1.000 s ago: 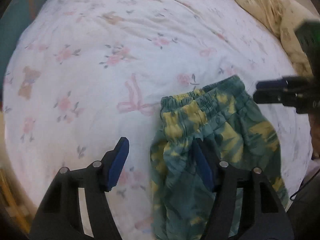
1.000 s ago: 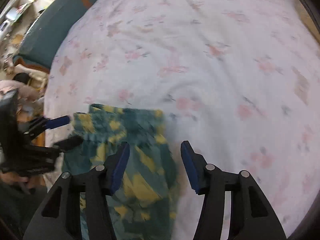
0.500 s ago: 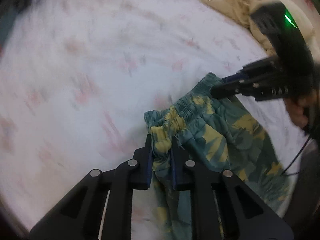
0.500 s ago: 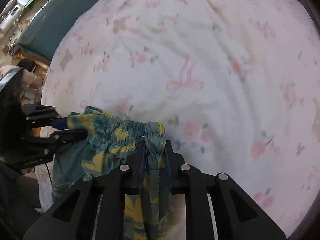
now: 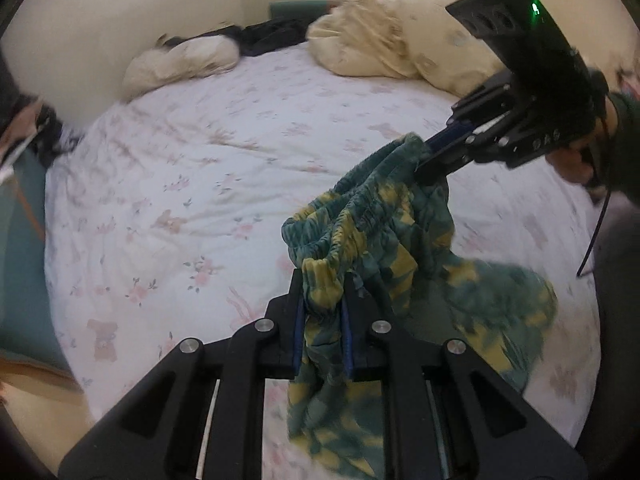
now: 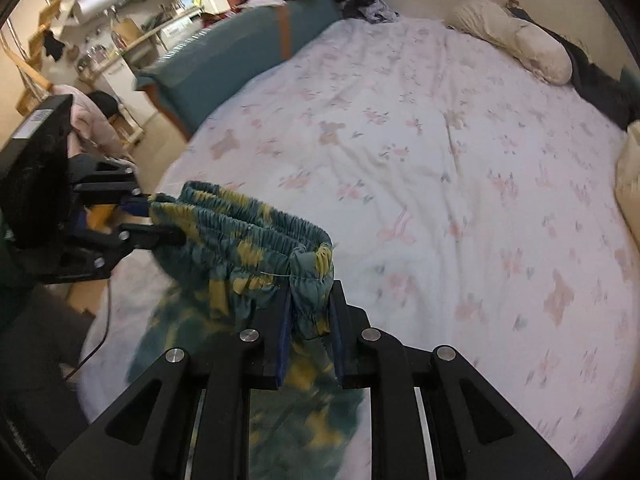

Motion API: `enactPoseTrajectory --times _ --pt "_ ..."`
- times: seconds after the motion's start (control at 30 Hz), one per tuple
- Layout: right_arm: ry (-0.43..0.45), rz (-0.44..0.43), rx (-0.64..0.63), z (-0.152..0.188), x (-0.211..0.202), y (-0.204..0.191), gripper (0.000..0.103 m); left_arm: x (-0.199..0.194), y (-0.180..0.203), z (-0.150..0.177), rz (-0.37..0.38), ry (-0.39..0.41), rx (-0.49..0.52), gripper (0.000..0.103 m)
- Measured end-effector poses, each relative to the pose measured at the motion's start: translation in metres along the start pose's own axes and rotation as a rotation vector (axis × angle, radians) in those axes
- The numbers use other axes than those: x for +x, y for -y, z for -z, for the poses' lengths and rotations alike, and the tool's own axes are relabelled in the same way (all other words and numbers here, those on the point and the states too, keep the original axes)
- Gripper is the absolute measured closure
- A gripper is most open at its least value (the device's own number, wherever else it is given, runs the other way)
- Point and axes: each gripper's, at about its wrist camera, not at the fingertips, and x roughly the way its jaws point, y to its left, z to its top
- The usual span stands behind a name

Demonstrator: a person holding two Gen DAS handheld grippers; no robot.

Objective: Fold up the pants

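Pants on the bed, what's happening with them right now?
Both grippers are shut on the waistband of the green and yellow pants. The left gripper pinches one end, the right gripper the other, lifting the waistband above the floral bedsheet. The legs hang down, blurred. No fold made yet.

I see the pants point(image 5: 372, 216) as soft, matt woven cloth in green and yellow, its elastic waistband point(image 6: 256, 224) gathered into fine ridges. My left gripper point(image 5: 323, 296) and right gripper point(image 6: 310, 320) look like matt black plastic with shiny round metal bolt heads, and their inner pads point(image 5: 298, 332) have a blue, rubbery, dull finish. Under them the bedsheet point(image 5: 192, 168) reads as thin, wrinkled, matt floral cotton, and the cream bedding point(image 5: 384, 40) looks puffy, creased fabric.
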Motion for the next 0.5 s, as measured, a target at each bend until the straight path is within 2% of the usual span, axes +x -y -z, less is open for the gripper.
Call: enactPoseTrajectory --times 0.13,0.3,0.37,0.43,0.5 --pt "0.015 0.001 -0.007 0.047 -0.027 -0.032 0.086 -0.025 0.04 0.02 -0.01 -0.032 0.077 0.091" --pt "-0.029 0.016 -0.009 0.104 -0.024 -0.069 0.086 -0.022 0.093 0.062 -0.015 -0.152 0.162 0.09" --pt "-0.075 0.019 -0.003 0.126 -0.012 -0.079 0.086 -0.013 0.107 0.077 -0.003 -0.228 0.17 0.089" --pt "-0.125 0.014 0.015 0.146 -0.001 -0.084 0.085 -0.01 0.116 0.087 0.026 -0.26 0.142 0.086" --pt "-0.159 0.019 0.038 0.158 0.007 -0.085 0.08 -0.004 0.12 0.096 0.052 -0.318 0.107 0.084"
